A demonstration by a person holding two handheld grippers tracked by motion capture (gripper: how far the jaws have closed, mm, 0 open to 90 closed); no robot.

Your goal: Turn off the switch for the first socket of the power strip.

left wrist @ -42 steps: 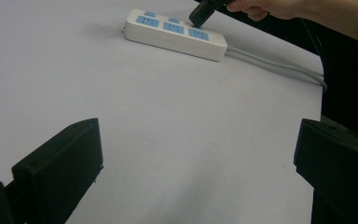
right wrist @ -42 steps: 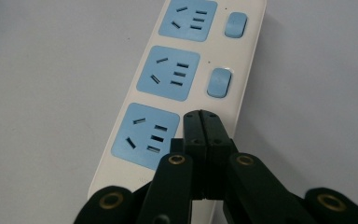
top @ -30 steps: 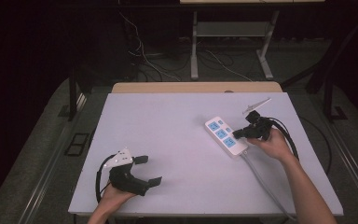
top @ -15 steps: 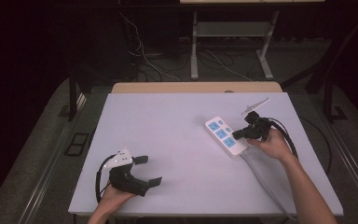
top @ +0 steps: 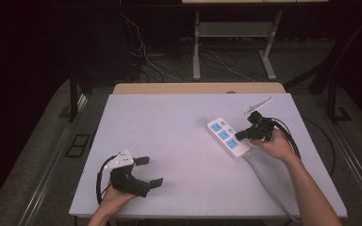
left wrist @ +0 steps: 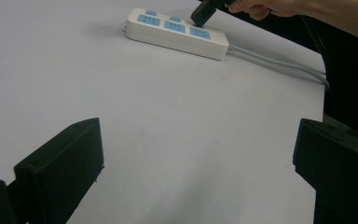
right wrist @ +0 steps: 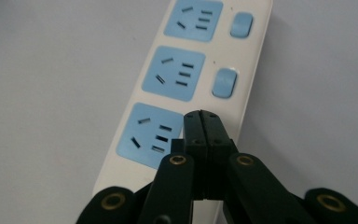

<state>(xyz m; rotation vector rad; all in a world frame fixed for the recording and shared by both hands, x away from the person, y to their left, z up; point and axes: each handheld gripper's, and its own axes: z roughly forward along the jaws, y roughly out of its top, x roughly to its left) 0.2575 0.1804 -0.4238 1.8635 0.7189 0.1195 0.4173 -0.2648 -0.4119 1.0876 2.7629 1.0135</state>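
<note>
The white plastic power strip with three blue socket faces [top: 228,138] lies on the right half of the pale grey bench [top: 184,141], angled so that its thick grey cable [top: 264,181] runs off toward the near right edge, and it sits exactly where it sat a second ago, no shift at all. The right gripper [top: 238,135] is down on it with its two black jaws pressed tight together, nothing between them, the joined tip touching the strip at the near end, right by the edge of the nearest blue socket [right wrist: 151,134] where the third switch would sit; same spot as half a second back, no change in the hand behind it either. In the right gripper view the two blue rocker switches [right wrist: 224,82] beside the middle and far sockets are plain to see. No brand, label or lettering can be read anywhere on the strip's face, just the slot patterns. Well apart, at the near left corner of the bench, the left gripper [top: 152,171] rests low with its jaws spread wide and empty, bare surface between them, unmoved from the earlier frames. Beyond the bench a tan wooden tabletop edge [top: 198,88] and loose dark cables on the floor [top: 217,61] are as before.
</note>
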